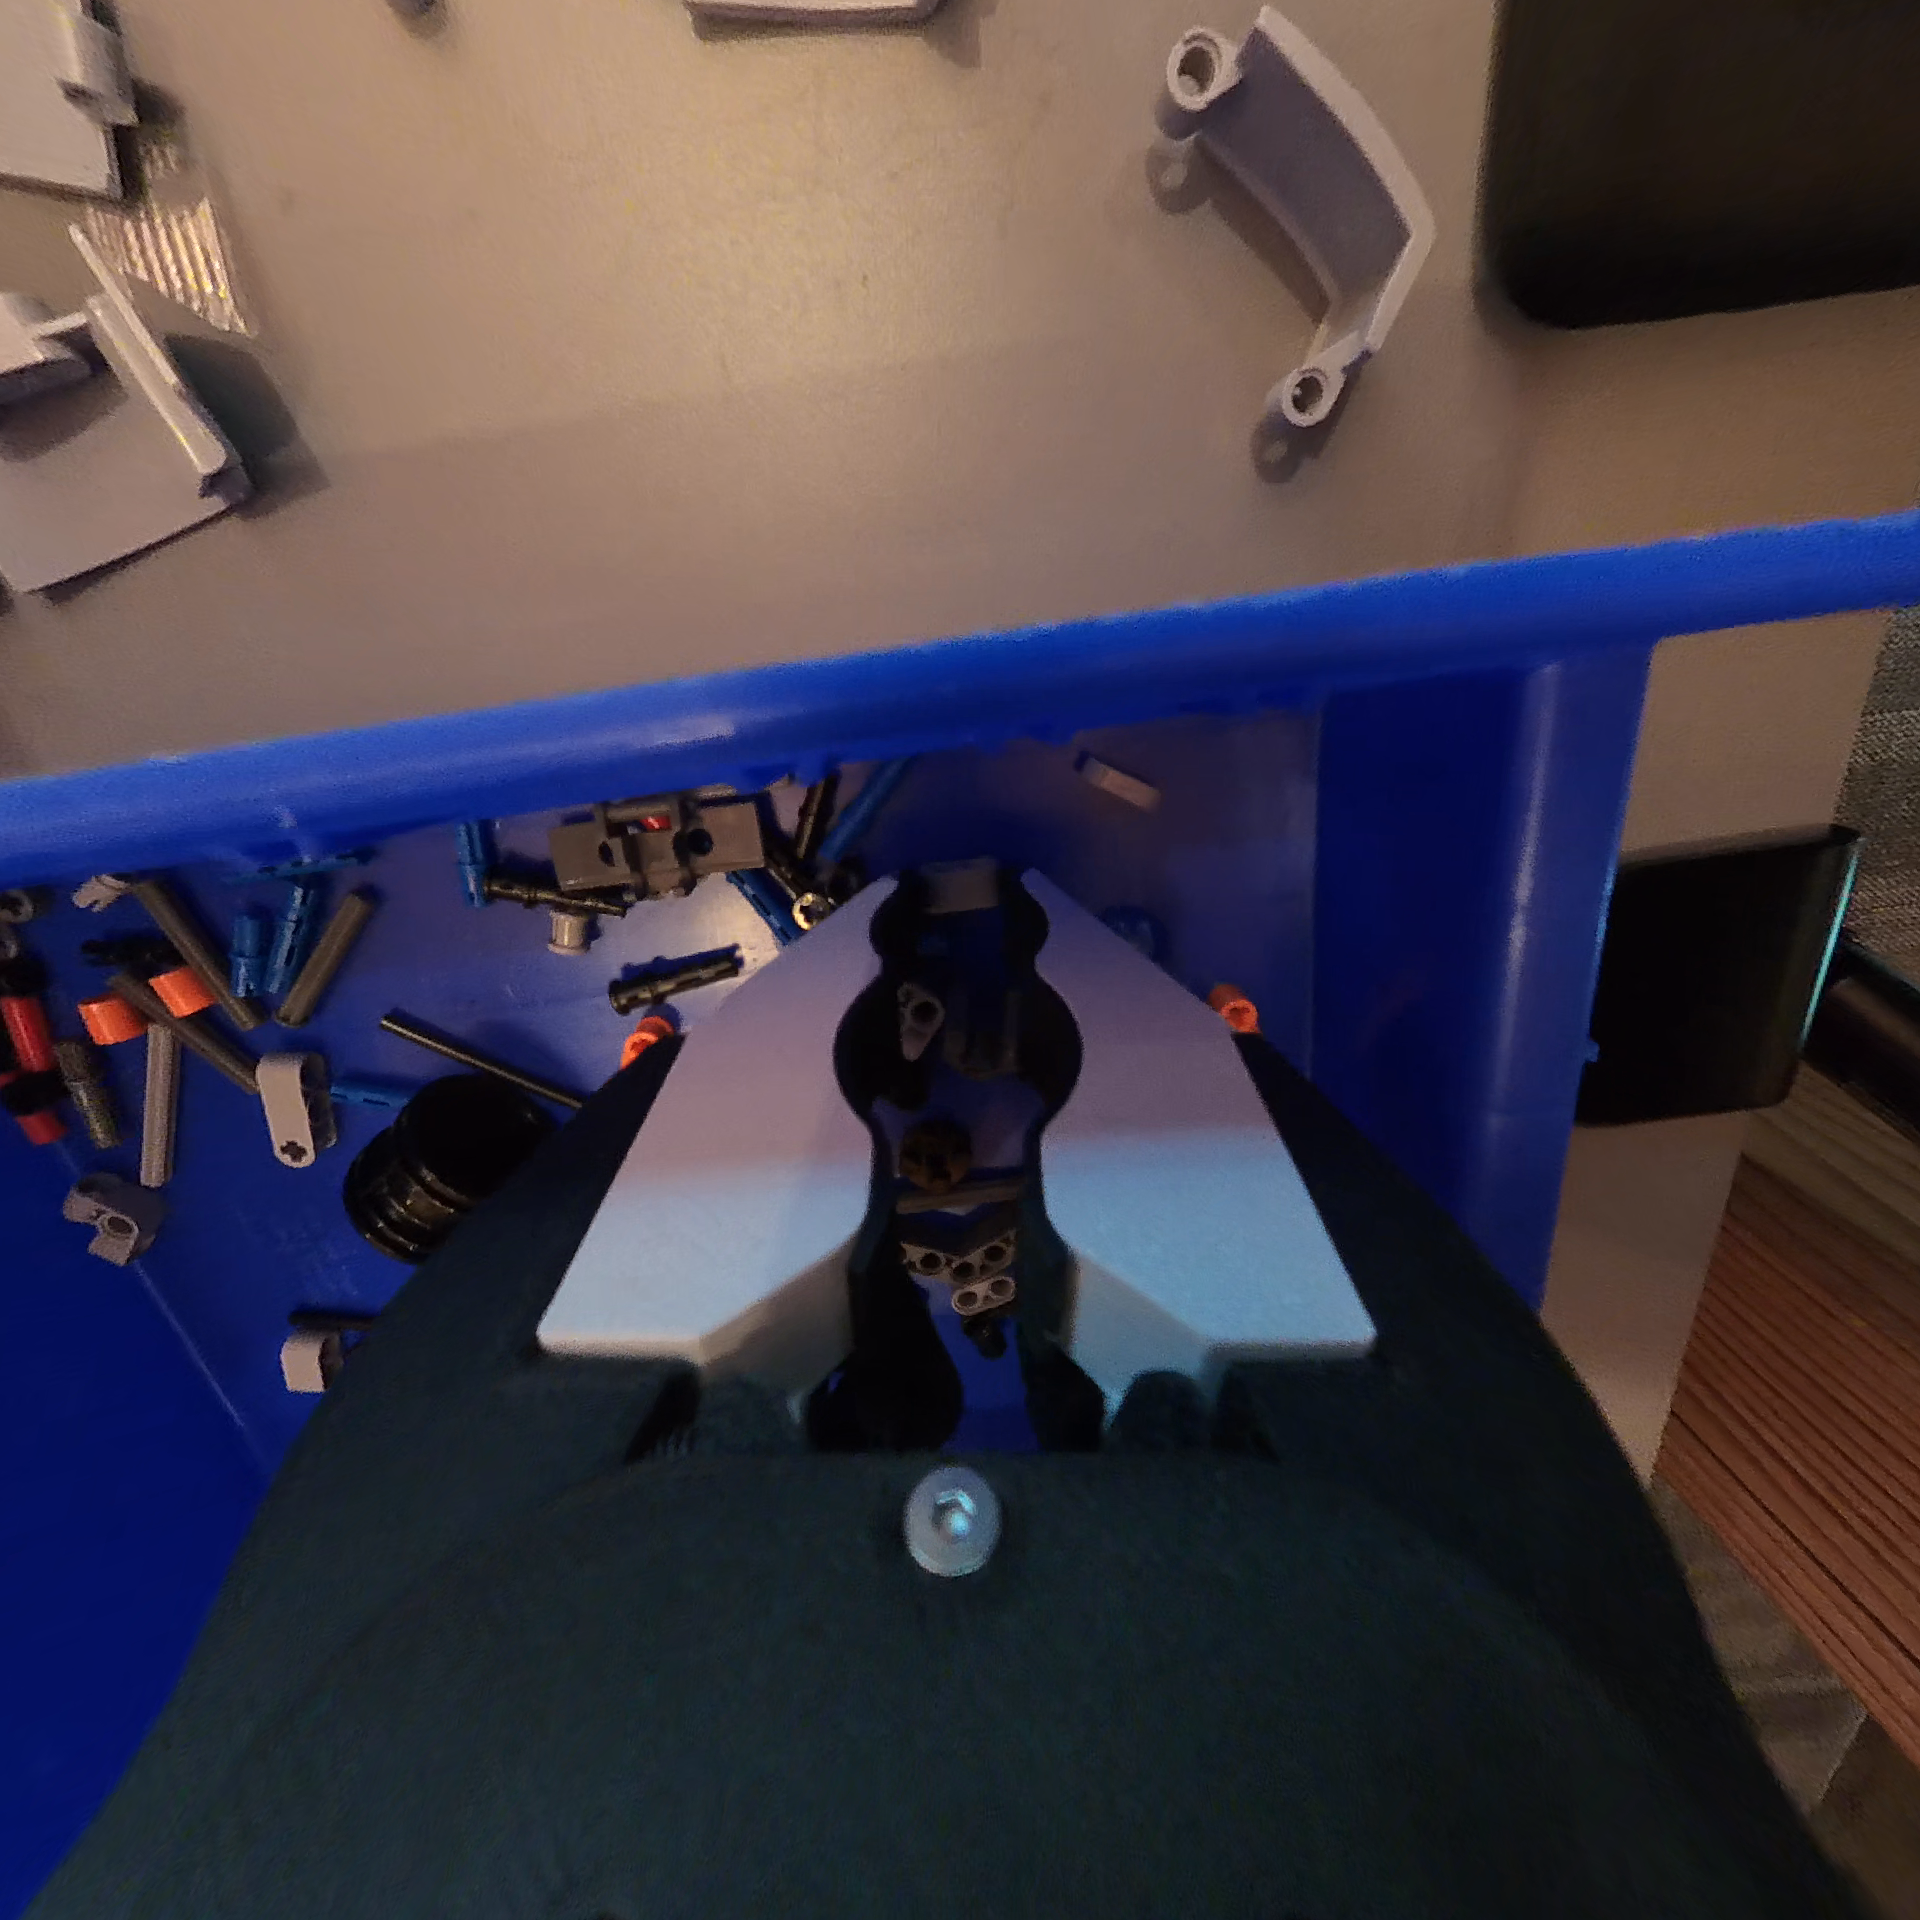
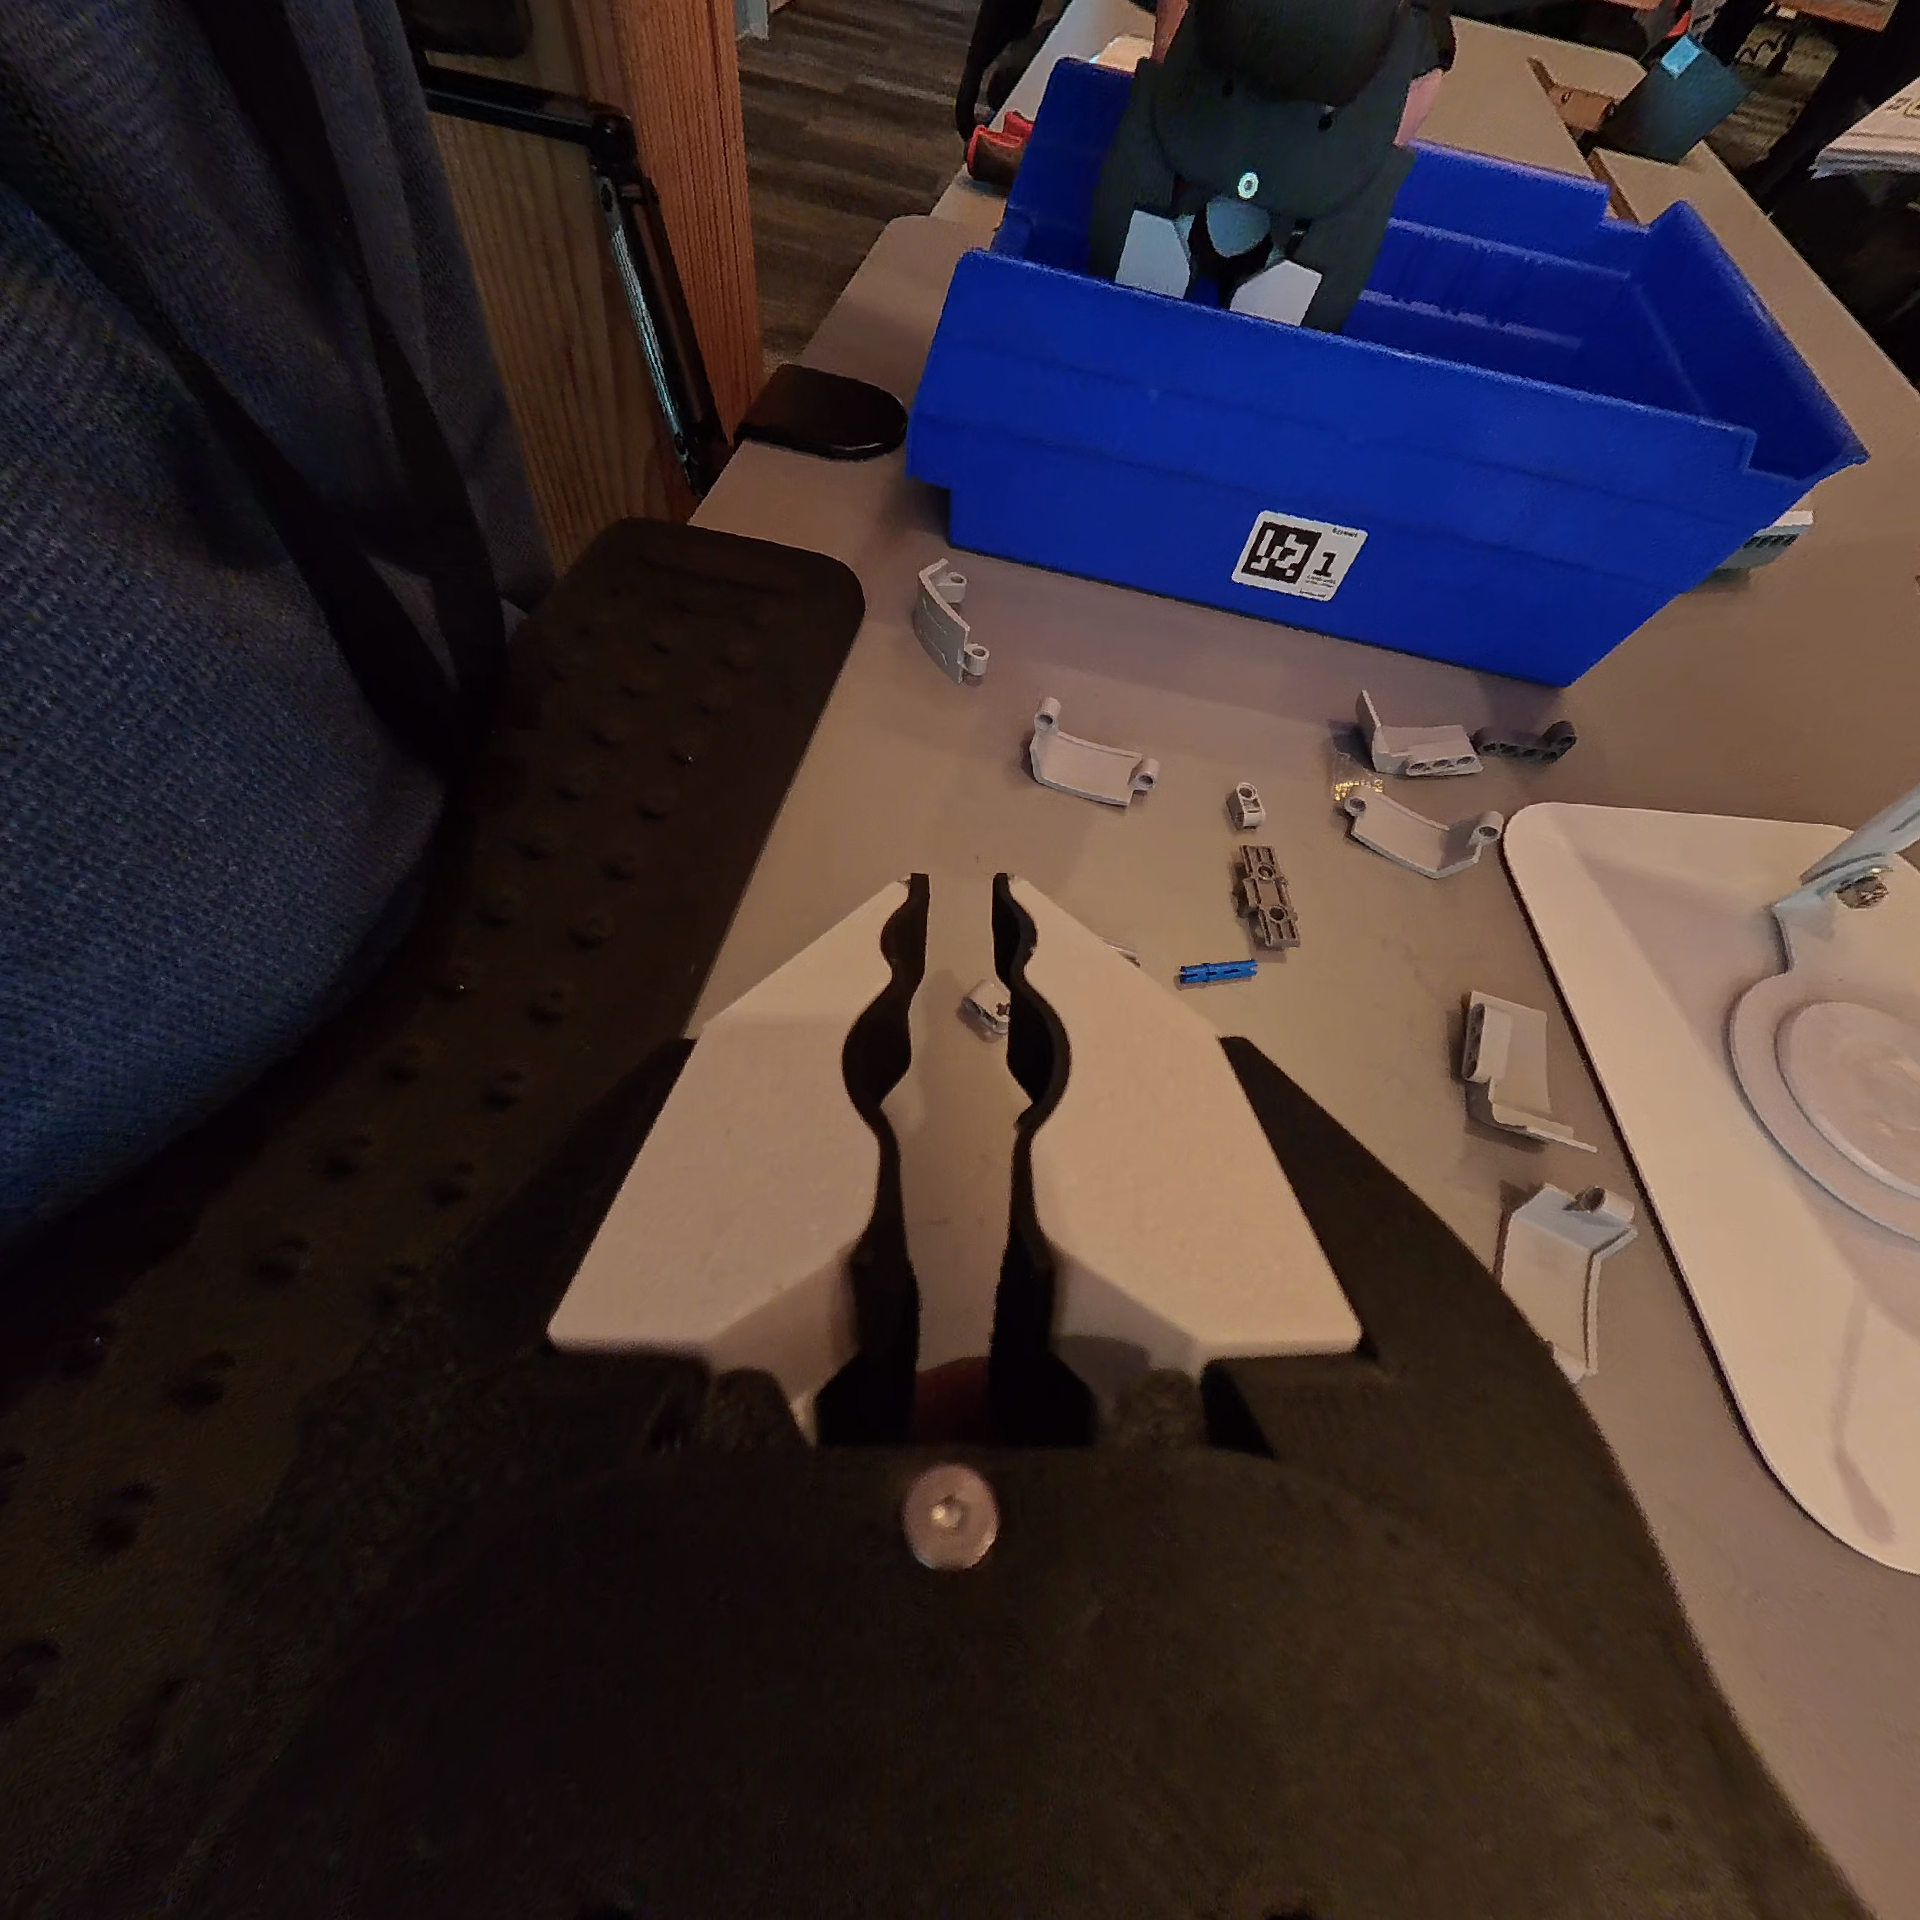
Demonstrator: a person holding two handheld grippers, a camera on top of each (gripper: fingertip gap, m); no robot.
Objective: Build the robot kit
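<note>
While its jaws clamp a small grey block [image 1: 961,889] at the tips, the left gripper [image 1: 958,896] reaches down inside the blue bin [image 1: 935,691], above loose pins and a black tyre [image 1: 442,1164]. Parted and empty, the right gripper [image 2: 961,888] hovers over the grey table [image 2: 1049,644]; a small grey connector [image 2: 987,1008] lies between its fingers, its long axis crosswise.
</note>
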